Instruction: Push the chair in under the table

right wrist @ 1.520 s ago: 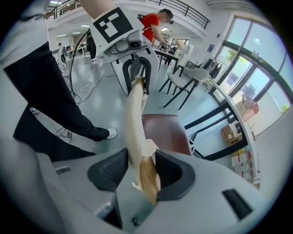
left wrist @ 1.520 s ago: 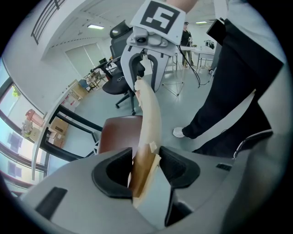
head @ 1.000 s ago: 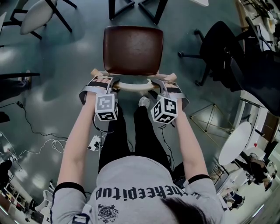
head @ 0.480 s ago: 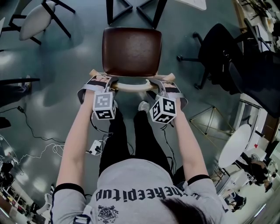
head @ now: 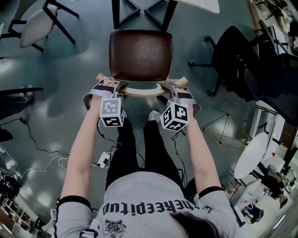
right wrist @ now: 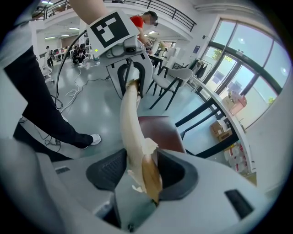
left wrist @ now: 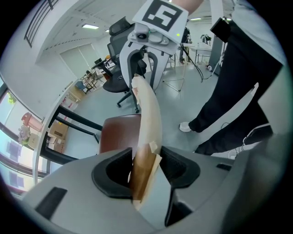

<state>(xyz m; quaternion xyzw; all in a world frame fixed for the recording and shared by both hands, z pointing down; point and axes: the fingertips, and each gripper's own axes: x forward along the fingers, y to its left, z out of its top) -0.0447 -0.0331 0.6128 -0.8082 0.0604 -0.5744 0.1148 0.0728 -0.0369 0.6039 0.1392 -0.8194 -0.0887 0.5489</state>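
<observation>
A glossy grey-green floor (head: 60,69) surrounds one brown-seated chair (head: 140,53). The chair stands just short of two black table legs (head: 163,11). The left gripper (head: 113,86) and right gripper (head: 168,88) each pinch its pale backrest rail (head: 142,92), pads seemingly pressed on it. One black office chair (head: 233,56) stands to the chair's right, and open floor lies to its left.

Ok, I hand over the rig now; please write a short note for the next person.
Left gripper: jaws shut on the pale curved wooden backrest rail, left end.
Right gripper: jaws shut on the same rail, right end.
Brown padded chair seat: close before the black table legs, not under the table.
Done: backrest gripped by both.
Left: push the chair forward under the table, then release.
</observation>
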